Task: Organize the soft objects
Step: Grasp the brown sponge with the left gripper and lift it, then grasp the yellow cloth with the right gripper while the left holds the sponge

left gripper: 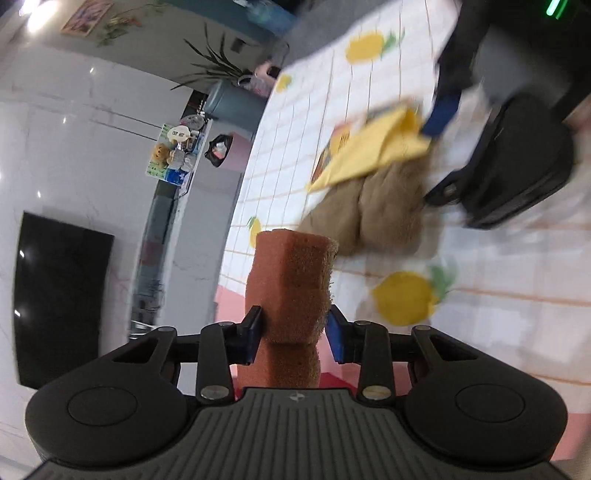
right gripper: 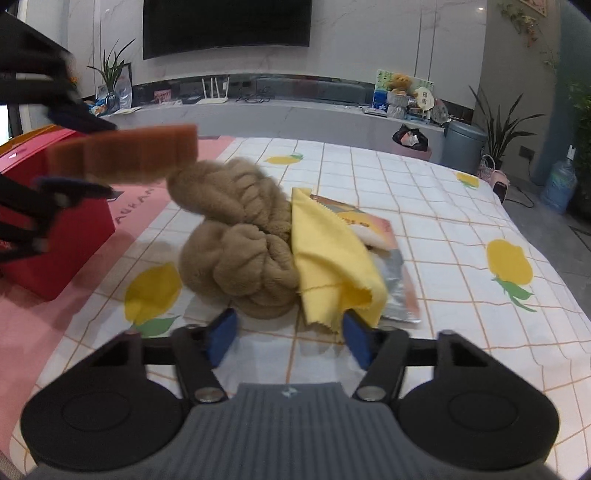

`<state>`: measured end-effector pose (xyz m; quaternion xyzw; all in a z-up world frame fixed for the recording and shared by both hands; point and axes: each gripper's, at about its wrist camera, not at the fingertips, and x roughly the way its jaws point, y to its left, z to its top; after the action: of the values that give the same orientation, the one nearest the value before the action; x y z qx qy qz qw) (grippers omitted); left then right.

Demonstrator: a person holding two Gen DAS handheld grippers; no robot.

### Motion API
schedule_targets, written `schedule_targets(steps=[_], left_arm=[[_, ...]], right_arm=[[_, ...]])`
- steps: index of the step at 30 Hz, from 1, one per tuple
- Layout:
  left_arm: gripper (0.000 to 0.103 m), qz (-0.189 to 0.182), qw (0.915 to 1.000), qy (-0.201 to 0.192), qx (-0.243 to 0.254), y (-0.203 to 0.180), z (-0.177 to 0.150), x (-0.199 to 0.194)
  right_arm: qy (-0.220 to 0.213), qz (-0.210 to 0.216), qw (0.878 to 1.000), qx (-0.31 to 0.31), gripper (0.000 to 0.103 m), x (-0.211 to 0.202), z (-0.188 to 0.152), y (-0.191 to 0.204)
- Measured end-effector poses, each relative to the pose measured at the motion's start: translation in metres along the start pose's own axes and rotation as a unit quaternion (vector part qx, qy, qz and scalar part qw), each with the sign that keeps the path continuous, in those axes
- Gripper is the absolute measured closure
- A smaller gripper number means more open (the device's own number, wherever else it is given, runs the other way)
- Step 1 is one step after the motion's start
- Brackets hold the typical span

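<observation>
L tongs (left gripper: 293,334) are clamped on an orange-brown sponge (left gripper: 293,284); blue pads press its sides partway along, so it sticks out fwd past the tips and back toward the grip. In the R wrist view the same sponge (right gripper: 125,153) hangs in the air at upper left, above a red box (right gripper: 59,243) w/ a pink lid, L tongs (right gripper: 75,153) blurred around it.

R tongs (right gripper: 288,339) sit low at the near edge of the soft pile, jaws about half apart. R pad touches the hem of a yellow cloth (right gripper: 332,258); L pad (right gripper: 221,336) is just beside a tan fluffy towel (right gripper: 243,240), bare sheet between the pads. Can't tell if anything's actually pinched.

Towel is bunched in thick rolls mid-surface. Yellow cloth drapes against its right side and partly covers a flat printed packet (right gripper: 384,243) w/ a silver end. All of it lies on a white checked sheet (right gripper: 443,221) w/ yellow fruit prints; a pink mat (right gripper: 29,325) covers the left part under the red box.

Beyond: a dark TV (right gripper: 225,26) on the wall, low shelf w/ a teddy bear (right gripper: 400,83), grey bin (right gripper: 463,146), potted plants.
</observation>
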<state>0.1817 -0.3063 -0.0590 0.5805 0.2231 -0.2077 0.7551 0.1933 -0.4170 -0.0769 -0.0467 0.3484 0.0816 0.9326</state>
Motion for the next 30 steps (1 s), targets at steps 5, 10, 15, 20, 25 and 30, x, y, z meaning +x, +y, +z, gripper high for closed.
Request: schedule_targets(steps=[5,10,15,20,25,30], left_arm=[[0.062,-0.002,0.9987,-0.036,-0.036,-0.002,-0.008,-0.051],[0.062,-0.026,0.9929,-0.08,-0.084,0.003,-0.029,-0.096],[0.062,-0.057,0.9765,-0.09,-0.188,0.011,-0.059,-0.116],[0.062,-0.077,0.9384,-0.109,-0.319,0.01,-0.09,-0.132],[0.062,-0.09,0.8958,-0.118,-0.419,0.002,-0.111,-0.143],[0.062,-0.108,0.8673,-0.127,-0.469,-0.004,-0.127,-0.143]], right_arm=[[0.036,0.015,0.999,-0.004,0.086,0.002,0.002,0.001],[0.079,0.045,0.996,0.02,0.101,-0.006,0.011,-0.01],[0.115,0.038,0.992,0.021,0.098,-0.015,0.007,-0.009],[0.071,0.038,0.997,-0.013,0.043,-0.031,0.004,-0.006],[0.016,0.023,0.999,-0.038,0.039,-0.027,0.003,0.001],[-0.027,-0.066,0.992,-0.108,0.028,-0.009,-0.008,0.019]])
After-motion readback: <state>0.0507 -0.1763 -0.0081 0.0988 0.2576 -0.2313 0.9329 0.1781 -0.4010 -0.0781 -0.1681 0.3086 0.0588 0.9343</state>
